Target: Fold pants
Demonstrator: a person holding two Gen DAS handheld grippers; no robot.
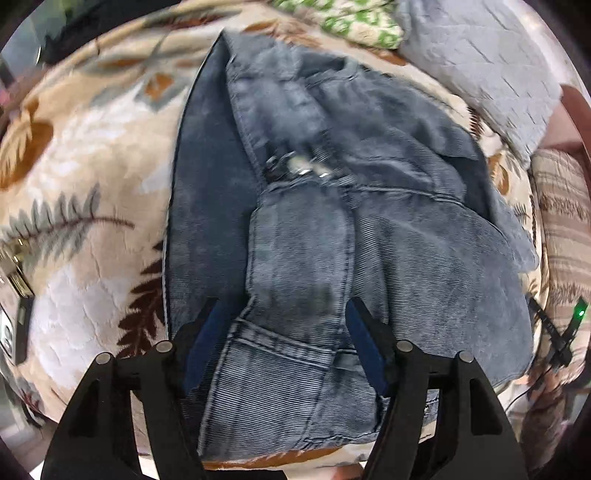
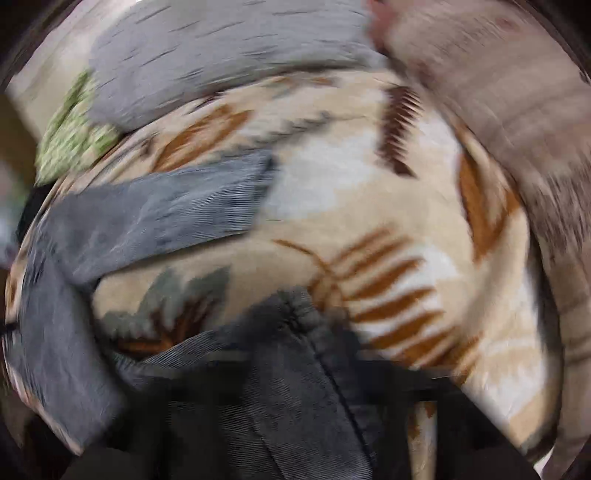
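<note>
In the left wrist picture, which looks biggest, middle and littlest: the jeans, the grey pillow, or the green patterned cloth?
1. jeans: biggest, though nearest the camera.
2. grey pillow: middle.
3. green patterned cloth: littlest, but the picture's edge cuts it off, so its true size is unsure.

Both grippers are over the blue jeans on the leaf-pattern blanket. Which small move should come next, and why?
Probably close the left gripper on the waistband fold of the blue corduroy-textured jeans. Its blue pads stand open on either side of that fold, not pressing it. The right wrist view is too blurred to judge its grip.
</note>
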